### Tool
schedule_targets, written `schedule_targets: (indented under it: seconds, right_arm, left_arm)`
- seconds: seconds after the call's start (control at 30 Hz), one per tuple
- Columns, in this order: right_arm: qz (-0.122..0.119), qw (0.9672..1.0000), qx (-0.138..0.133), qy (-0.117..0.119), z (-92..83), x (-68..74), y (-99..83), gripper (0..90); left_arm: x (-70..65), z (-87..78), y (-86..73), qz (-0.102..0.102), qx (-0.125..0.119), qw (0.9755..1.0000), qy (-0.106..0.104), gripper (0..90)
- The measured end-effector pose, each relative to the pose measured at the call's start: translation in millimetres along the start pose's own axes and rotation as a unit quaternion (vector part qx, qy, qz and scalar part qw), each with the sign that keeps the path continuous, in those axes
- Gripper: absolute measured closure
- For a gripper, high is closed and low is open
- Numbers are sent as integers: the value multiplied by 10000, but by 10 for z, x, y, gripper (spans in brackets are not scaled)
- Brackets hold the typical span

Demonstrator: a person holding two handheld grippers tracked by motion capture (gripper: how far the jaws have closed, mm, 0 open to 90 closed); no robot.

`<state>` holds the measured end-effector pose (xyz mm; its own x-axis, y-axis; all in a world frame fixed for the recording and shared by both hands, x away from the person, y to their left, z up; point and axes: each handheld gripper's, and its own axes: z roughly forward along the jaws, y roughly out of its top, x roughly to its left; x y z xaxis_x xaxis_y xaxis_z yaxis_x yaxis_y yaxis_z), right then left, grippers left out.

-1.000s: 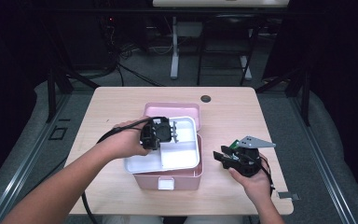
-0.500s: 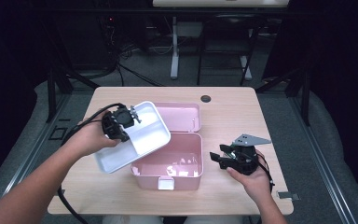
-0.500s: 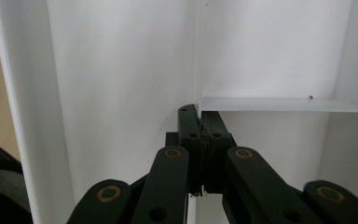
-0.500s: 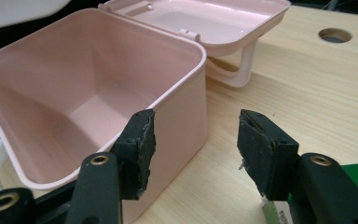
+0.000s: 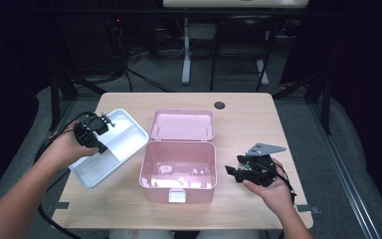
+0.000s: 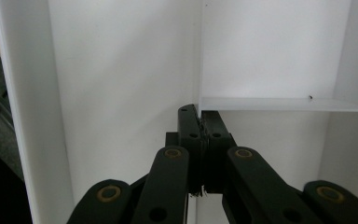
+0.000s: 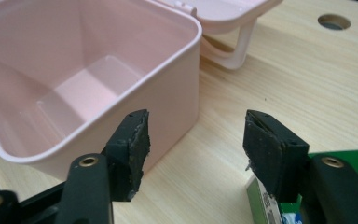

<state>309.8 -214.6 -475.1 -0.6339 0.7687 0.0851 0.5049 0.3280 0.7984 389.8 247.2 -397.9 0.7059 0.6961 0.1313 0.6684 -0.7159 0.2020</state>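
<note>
A pink box (image 5: 179,169) stands open mid-table, its lid (image 5: 181,124) laid back behind it and a grommet hole (image 5: 220,105) beyond. The left gripper (image 5: 98,130) clamps the divider of a white tray (image 5: 122,147), now held left of the box; a second ago the tray sat in it. The right gripper (image 7: 193,140) rests right of the box, jaws just widened, nothing between them. A green item (image 7: 349,161) is cut off by the right gripper view's edge.

Tray (image 5: 110,149) left of box (image 5: 179,167) on table (image 5: 243,112); lid (image 5: 183,124) behind box; right gripper (image 5: 235,172) right of it.
</note>
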Motion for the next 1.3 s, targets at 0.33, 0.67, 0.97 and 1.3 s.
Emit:
schedule_targets:
  seconds: [0.33, 0.67, 0.97, 1.3]
  right_arm:
    - [-281, 9988, 377, -111, 1, -15, 89, 354]
    - [-436, 9958, 762, -239, 38, -90, 144, 342]
    - [-462, 9926, 1097, -246, 110, -176, 172, 321]
    - [-506, 9792, 1930, -370, 213, -314, 322, 147]
  left_arm:
    - [164, 417, -211, -475, 91, 9986, -231, 894]
    - [198, 1017, -331, -719, 385, 9954, -497, 894]
    - [176, 1287, -333, -801, 553, 9934, -604, 894]
    - [97, 1409, -336, -779, 718, 9909, -834, 701]
